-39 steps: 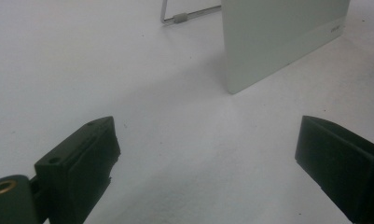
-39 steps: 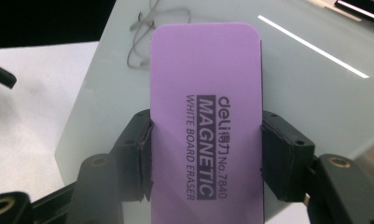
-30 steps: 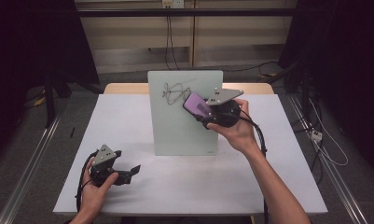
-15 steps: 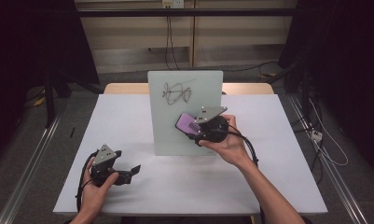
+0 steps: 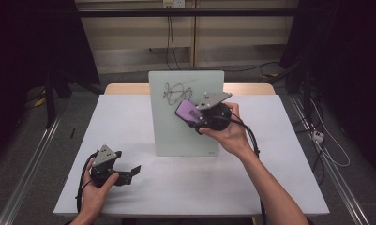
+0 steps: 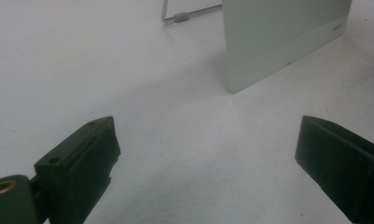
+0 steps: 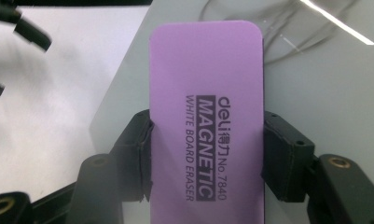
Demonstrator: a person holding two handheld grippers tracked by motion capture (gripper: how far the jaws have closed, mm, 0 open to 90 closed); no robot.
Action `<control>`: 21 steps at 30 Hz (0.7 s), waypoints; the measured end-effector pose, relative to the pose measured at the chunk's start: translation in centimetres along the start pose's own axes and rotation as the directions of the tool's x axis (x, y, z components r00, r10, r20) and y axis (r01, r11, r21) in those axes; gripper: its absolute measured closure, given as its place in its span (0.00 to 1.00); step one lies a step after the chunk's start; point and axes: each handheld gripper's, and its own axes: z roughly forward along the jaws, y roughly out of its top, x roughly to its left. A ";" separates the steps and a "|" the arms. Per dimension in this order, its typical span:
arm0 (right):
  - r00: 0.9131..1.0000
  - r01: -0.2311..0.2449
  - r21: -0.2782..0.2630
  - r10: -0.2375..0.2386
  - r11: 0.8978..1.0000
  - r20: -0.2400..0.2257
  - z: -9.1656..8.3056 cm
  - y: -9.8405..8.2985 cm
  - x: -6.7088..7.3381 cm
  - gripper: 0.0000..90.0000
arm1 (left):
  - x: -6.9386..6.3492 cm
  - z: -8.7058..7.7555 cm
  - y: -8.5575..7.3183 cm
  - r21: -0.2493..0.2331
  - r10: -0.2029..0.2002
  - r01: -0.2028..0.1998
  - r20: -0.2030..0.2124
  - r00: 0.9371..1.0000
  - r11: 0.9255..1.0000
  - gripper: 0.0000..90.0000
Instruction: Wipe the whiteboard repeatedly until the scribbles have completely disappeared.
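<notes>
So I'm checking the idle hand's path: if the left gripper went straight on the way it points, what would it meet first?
Probably the bottom corner of the upright whiteboard. The left gripper has open jaws and bare white tabletop ahead; the board stands slightly off to one side, so it might just pass it.

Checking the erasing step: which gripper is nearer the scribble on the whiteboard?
Right. The right gripper, shut on the purple eraser, sits at the whiteboard just below the scribble. The left gripper rests low on the table, in front of the board's left side, jaws open.
</notes>
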 end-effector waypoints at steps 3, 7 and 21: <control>1.000 -0.011 -0.022 0.012 1.000 0.024 -0.7 0.9 -0.9 0.47 | 0.0 -0.1 0.0 -0.001 -0.003 0.003 0.001 1.000 1.000 0.06; 0.998 -0.028 -0.048 0.030 0.998 0.048 -1.5 1.7 -1.9 0.47 | 0.0 0.0 0.0 0.000 -0.002 0.002 0.002 1.000 1.000 0.06; 0.992 -0.032 -0.073 0.041 0.997 0.121 -2.9 3.6 -3.3 0.47 | 0.0 0.0 0.0 0.000 0.000 0.000 0.003 1.000 1.000 0.06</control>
